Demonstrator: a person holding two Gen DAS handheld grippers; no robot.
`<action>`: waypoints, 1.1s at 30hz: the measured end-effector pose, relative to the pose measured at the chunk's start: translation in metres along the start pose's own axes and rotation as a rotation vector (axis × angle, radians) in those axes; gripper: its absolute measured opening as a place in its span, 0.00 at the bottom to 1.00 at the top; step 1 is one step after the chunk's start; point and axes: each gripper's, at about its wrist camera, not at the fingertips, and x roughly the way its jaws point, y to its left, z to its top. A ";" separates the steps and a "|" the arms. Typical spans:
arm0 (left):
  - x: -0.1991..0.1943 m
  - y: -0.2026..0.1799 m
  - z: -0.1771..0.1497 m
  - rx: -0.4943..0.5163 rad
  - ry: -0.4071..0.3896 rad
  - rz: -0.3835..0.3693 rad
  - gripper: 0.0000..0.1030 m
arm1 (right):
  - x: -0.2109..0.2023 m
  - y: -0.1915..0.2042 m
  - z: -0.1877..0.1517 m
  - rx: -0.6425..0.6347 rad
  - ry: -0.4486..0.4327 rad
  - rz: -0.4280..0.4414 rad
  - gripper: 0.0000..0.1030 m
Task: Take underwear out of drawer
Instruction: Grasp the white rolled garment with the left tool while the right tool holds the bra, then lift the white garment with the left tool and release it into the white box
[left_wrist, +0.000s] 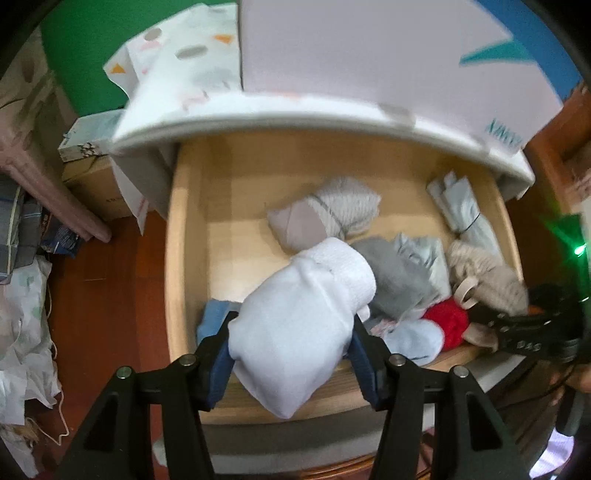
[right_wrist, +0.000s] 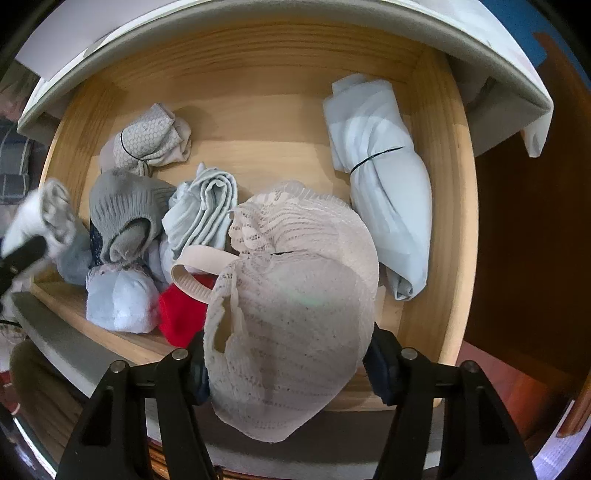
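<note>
While your left gripper (left_wrist: 291, 350) pinches a white sock bundle (left_wrist: 299, 325) and your right gripper (right_wrist: 288, 365) clamps the lace bra (right_wrist: 291, 295) above the drawer (right_wrist: 436, 206), its strap (right_wrist: 195, 273) may snag the red garment (right_wrist: 181, 314).

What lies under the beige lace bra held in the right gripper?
Beside and partly under the lace bra, a red item and its beige strap show. The drawer floor beneath it is covered.

A reddish-brown wooden floor (left_wrist: 107, 280) is seen beside the white-topped chest (left_wrist: 258, 122). A green wall (left_wrist: 81, 55) is seen behind, with a brown cardboard box (left_wrist: 92, 184) set against it. Crumpled white patterned fabric (left_wrist: 26, 332) is heaped on the floor at left.
</note>
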 end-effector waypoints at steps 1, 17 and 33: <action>-0.005 0.000 0.001 -0.003 -0.008 -0.009 0.55 | 0.000 0.000 -0.001 -0.002 0.000 0.000 0.57; -0.153 0.001 0.063 -0.008 -0.301 -0.091 0.55 | 0.002 0.006 -0.006 -0.054 -0.003 -0.035 0.56; -0.123 -0.033 0.185 0.036 -0.265 0.006 0.55 | 0.000 0.017 -0.017 -0.061 -0.015 -0.050 0.56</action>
